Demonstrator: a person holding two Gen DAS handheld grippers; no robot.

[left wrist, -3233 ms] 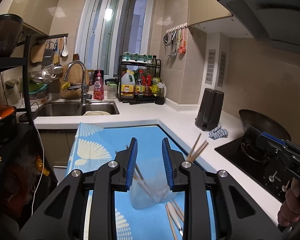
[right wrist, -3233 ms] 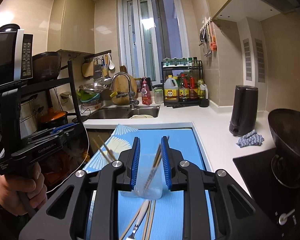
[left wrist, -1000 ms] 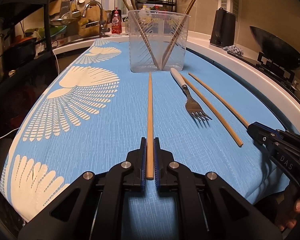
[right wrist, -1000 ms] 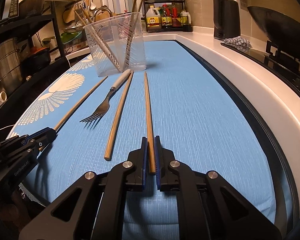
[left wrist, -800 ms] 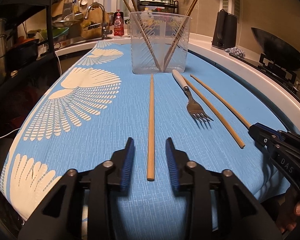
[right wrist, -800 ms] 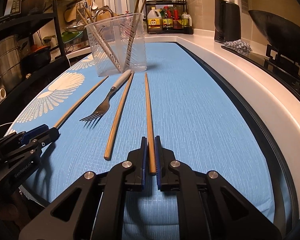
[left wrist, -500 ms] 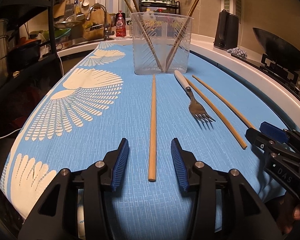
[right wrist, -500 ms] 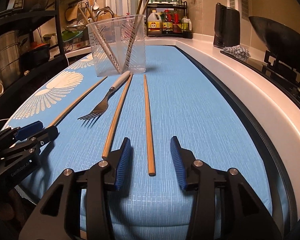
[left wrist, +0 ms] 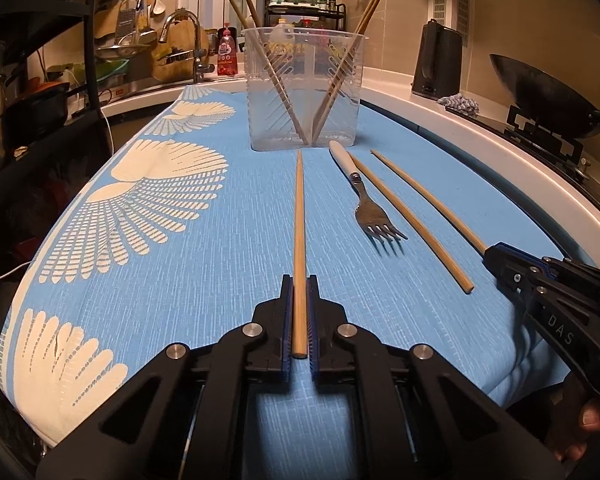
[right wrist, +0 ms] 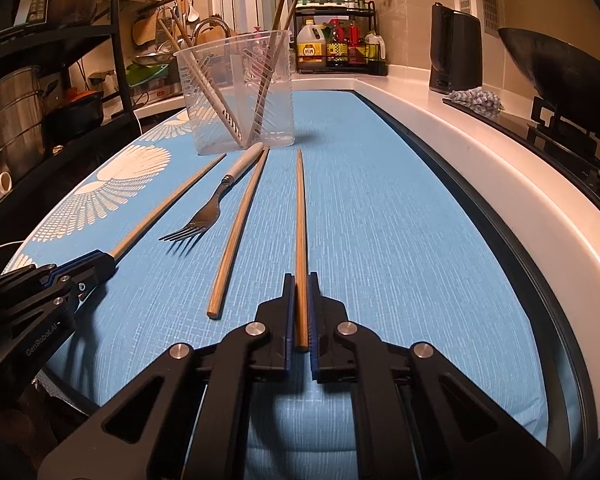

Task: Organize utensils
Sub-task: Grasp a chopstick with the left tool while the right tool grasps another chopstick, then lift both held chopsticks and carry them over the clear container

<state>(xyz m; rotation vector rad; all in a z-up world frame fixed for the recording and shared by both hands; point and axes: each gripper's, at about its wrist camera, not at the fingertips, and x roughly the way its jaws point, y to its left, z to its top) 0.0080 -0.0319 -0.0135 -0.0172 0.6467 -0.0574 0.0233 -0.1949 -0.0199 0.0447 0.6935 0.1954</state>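
On the blue mat (left wrist: pixel 180 260), a clear plastic cup (left wrist: pixel 304 92) holds several chopsticks that lean to both sides. Three chopsticks and a fork (left wrist: pixel 364 196) lie in front of it. My left gripper (left wrist: pixel 299 280) is closing its jaws, and the pads press the near end of the left chopstick (left wrist: pixel 299 208). My right gripper (right wrist: pixel 299 278) is closing too, with its pads on the near end of the right chopstick (right wrist: pixel 300 208). Between them lie the fork (right wrist: pixel 212 204) and a loose chopstick (right wrist: pixel 240 224). Both gripped chopsticks rest on the mat and point at the cup (right wrist: pixel 236 92).
A stove with a dark wok (left wrist: pixel 540 92) runs along the right, behind a raised white counter edge (right wrist: pixel 500 168). A black kettle (left wrist: pixel 438 60) and a rag (left wrist: pixel 458 102) sit behind it. A sink tap (left wrist: pixel 184 24) and a metal rack with pots (right wrist: pixel 20 120) stand at the left.
Both grippers came down from above the cup to the mat. Within the last second each let go of its chopstick, opened wide, and shut on the same chopstick again.
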